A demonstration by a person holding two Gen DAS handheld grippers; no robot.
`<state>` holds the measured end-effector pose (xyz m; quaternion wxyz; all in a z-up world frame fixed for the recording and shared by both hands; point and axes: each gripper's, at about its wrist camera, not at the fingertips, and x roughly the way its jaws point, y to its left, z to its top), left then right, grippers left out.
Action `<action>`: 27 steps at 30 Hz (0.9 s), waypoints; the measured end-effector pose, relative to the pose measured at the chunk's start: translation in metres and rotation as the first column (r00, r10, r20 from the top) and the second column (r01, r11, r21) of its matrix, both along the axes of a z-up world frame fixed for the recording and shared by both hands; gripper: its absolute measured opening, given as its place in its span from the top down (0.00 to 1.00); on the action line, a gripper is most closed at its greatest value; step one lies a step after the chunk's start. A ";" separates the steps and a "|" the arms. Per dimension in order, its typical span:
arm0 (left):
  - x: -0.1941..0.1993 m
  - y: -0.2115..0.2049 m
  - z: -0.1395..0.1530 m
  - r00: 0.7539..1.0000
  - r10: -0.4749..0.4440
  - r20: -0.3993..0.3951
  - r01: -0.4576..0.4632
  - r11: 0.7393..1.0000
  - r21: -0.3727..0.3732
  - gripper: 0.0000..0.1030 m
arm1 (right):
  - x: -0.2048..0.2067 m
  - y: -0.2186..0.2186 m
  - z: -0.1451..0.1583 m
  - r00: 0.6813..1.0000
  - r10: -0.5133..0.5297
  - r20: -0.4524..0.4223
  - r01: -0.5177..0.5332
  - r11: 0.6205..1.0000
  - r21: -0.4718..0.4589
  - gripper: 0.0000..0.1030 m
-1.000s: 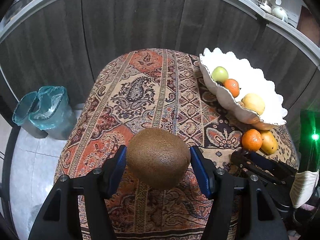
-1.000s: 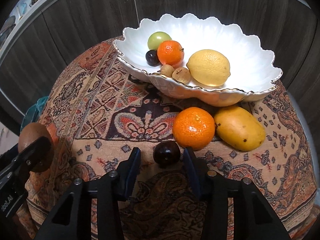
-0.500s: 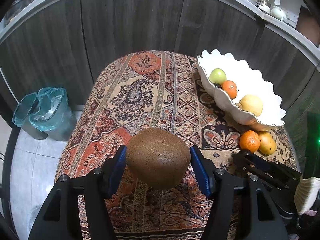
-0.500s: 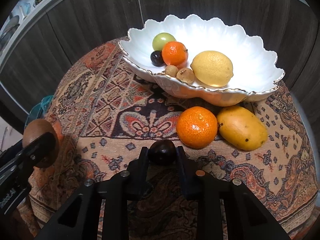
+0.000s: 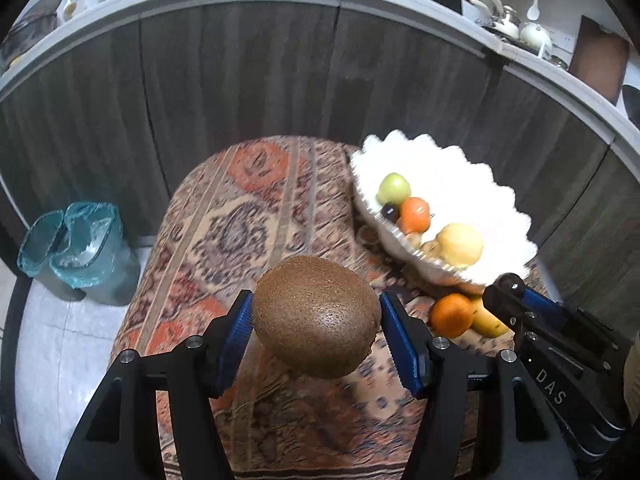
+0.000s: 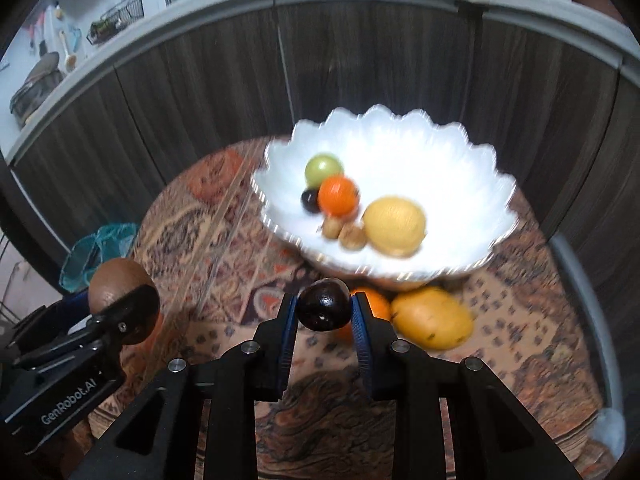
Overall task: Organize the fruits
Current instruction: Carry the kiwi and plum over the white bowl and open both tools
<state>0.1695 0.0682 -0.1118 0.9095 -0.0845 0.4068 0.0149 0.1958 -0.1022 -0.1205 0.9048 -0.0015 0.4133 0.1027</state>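
Fruits are what we sort here, and the white scalloped bowl (image 6: 460, 184) on the patterned cloth (image 5: 240, 216) is where they gather: a lemon (image 6: 394, 224), a green apple (image 6: 323, 169) and a tangerine (image 6: 338, 195) lie inside, while a mango (image 6: 434, 318) and an orange (image 5: 451, 315) sit on the cloth just beside its near wall. We carry the kiwi (image 5: 316, 316) in our left gripper (image 5: 316, 332), pads pressed on its two sides across the widest part; it looks firm but bruisable and its fuzzy skin gives good purchase, so we judge a moderate squeeze enough. Our right gripper (image 6: 324, 322) is clamped on the small dark plum (image 6: 324, 304), clear of the cloth; smooth, light and likely slippery, it wants a centred hold
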 end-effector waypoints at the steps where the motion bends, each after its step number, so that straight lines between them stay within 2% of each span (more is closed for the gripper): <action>1: 0.003 -0.003 0.003 1.000 -0.006 0.005 0.006 1.000 -0.002 0.40 | 0.002 -0.004 0.006 1.000 -0.008 0.015 0.007 1.000 0.001 0.72; 8: 0.034 -0.037 0.021 0.996 -0.070 0.048 0.070 0.998 0.002 0.40 | 0.023 -0.036 0.026 0.997 -0.059 0.053 0.058 0.998 0.020 0.72; 14: 0.065 -0.065 0.026 0.992 -0.113 0.057 0.113 0.994 0.001 0.40 | 0.046 -0.066 0.034 0.993 -0.091 0.080 0.091 0.996 0.008 0.72; 21: 0.097 -0.083 0.018 0.989 -0.139 0.045 0.138 0.990 0.016 0.40 | 0.076 -0.088 0.029 0.991 -0.112 0.069 0.112 0.994 0.004 0.72; 27: 0.115 -0.087 -0.001 0.990 -0.140 0.013 0.139 0.990 0.016 0.40 | 0.096 -0.093 0.014 0.993 -0.112 0.045 0.113 0.994 0.001 0.72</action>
